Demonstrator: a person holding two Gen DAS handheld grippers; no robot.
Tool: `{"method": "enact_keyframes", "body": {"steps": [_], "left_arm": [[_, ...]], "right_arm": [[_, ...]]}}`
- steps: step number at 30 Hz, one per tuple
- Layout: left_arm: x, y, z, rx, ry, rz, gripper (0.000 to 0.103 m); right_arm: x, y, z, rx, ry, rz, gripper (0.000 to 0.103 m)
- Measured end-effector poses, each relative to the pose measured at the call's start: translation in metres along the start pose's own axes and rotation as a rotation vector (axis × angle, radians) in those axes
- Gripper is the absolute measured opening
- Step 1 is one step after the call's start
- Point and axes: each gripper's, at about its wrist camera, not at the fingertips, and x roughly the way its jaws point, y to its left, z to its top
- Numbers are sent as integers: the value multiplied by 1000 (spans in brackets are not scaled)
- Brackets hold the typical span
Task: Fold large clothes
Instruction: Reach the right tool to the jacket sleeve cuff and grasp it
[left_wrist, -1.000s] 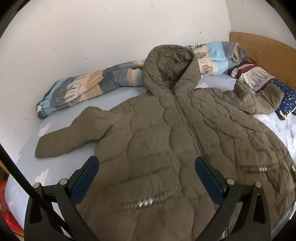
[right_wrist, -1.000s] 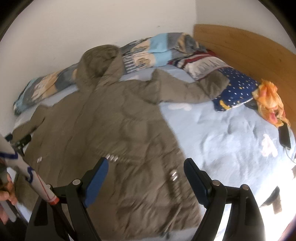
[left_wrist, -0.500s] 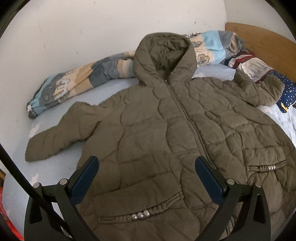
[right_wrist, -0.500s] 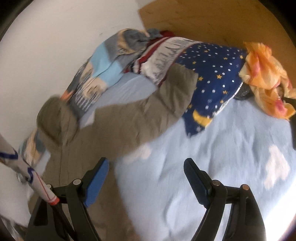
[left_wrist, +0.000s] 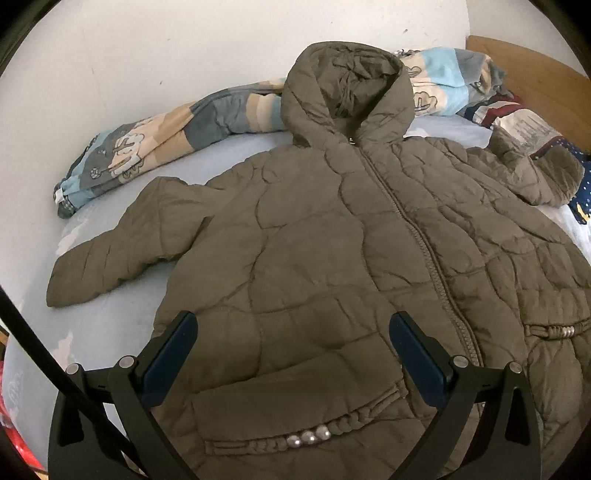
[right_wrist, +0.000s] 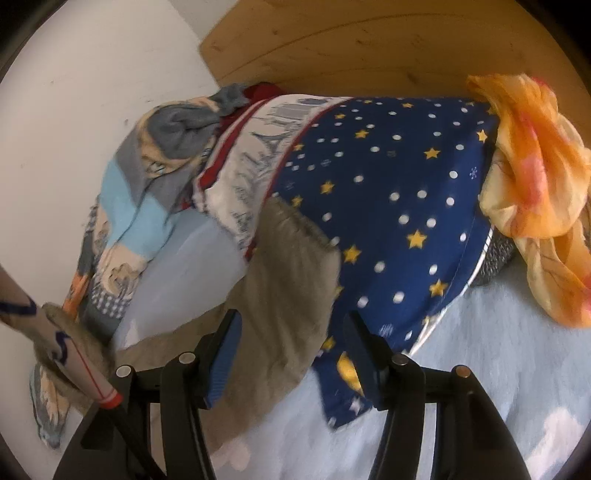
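**Sleeve grab coming up, first fold not started**

Jacket (left_wrist: 332, 258) is lying flat, front up, zipped, spread across the pale blue bed sheet (left_wrist: 110, 317), hood (left_wrist: 347, 85) pointing at the wall-side edge of the bed and resting against the rolled patterned blanket (left_wrist: 166, 136). Both sleeves are sticking out sideways, nothing folded yet.

Left gripper (left_wrist: 293, 354) is hovering over the lower front panel near the pocket, jaws spread wide, gripping nothing.

Right gripper (right_wrist: 291, 354) is lining up on the cuff of the right-hand sleeve (right_wrist: 284, 280), which is draping against the star-print pillow (right_wrist: 388, 184) near the headboard (right_wrist: 369, 44) end. Jaws are released and sitting either side of the cuff; I can't tell whether the pads are touching fabric yet. View is motion-blurred.

My read: step in hand is reaching for the sleeve to fold it inward over the body. Next move needs the jaws closing on the cuff only, not the pillow edge right beside it, then carrying it across toward the zipper (left_wrist: 417, 229).

Materials: jacket is olive quilted puffer, thick and springy, wavy stitch lines, braided pocket trim with metal beads (left_wrist: 310, 437). Bulky padding will probably resist a sharp crease and spring back. Orange scarf (right_wrist: 535, 184) is thin and crumpled, lying beside the pillow, clear of the grab.
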Motion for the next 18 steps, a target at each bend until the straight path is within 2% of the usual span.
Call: {"method": "enact_keyframes", "body": {"steps": [2,7,13,16,17,18], "left_arm": [[0,0,-1,-1,-4,0,103],[5,-2,-3,9,3,-3,103],[12,-7,-7,27,21,-3,103],[17,-9,-11,30,44,-3,103],[19,-8,-12,31,49,-5,103],[19,-8,-12,30,51,-4,103]], "right_arm": [[10,-8,5,16,5,2,57],[33,-13,14,11,-1,2,57],[61,-12,19,-4,1,-52,56],[67,-7,17,-36,6,-76,25],[65,-5,16,-45,0,-84,18],[59,-1,16,-50,-10,-73,17]]}}
